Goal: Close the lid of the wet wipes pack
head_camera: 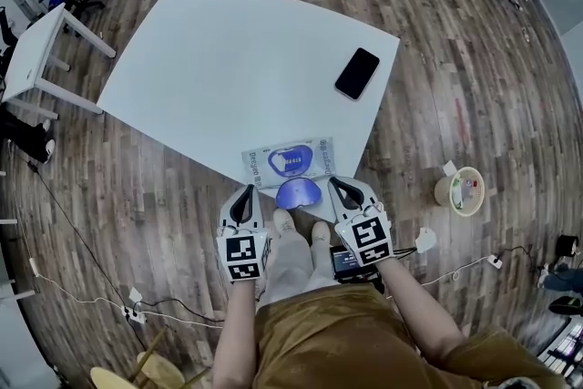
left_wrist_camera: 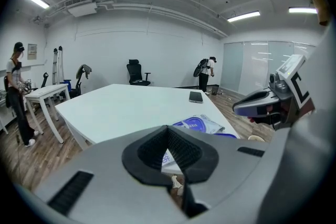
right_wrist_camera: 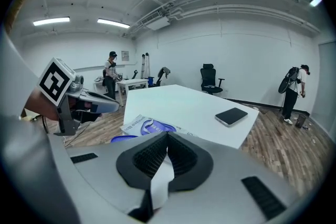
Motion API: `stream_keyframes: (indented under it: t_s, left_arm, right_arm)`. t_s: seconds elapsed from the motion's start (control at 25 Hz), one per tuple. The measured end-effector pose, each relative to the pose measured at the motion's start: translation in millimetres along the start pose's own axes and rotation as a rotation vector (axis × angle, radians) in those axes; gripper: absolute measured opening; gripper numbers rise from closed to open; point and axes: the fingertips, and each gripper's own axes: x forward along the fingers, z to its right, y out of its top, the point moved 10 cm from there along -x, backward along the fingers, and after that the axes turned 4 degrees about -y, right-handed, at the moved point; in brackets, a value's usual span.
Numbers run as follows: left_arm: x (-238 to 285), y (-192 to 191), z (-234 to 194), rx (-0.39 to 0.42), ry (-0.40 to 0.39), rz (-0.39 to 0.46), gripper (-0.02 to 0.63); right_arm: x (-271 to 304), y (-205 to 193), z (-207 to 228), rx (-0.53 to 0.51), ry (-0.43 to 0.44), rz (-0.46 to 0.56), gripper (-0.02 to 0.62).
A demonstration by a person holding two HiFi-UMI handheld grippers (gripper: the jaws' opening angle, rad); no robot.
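The head view is taken from high above and is aimed steeply down onto the white counter (head_camera: 209, 59). Each gripper view is taken low, from just behind that gripper's own fingers (left_wrist_camera: 184, 152), and is faced across the counter toward the far wall. The counter, the wet wipes pack (head_camera: 290, 161) and the phone (head_camera: 357, 73) are shared by all three views. The right gripper (left_wrist_camera: 240, 108) is caught in the left gripper view, the left gripper (right_wrist_camera: 107, 105) in the right.
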Motion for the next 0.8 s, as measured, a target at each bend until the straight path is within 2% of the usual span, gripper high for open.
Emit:
stream_keyframes:
  t_s: [0.52, 0.8]
  left_arm:
    - [15.6, -30.5, 7.5, 0.001, -0.058, -0.079, -0.006]
    - [15.9, -45.3, 7.0, -0.007, -0.073, -0.122, -0.006]
  right_arm:
    - [14.9, -33.5, -10.1, 0.012, 0.029, -0.097, 0.008]
    - [20.5, -38.7, -14.8, 0.013, 0.031, -0.123, 0.009]
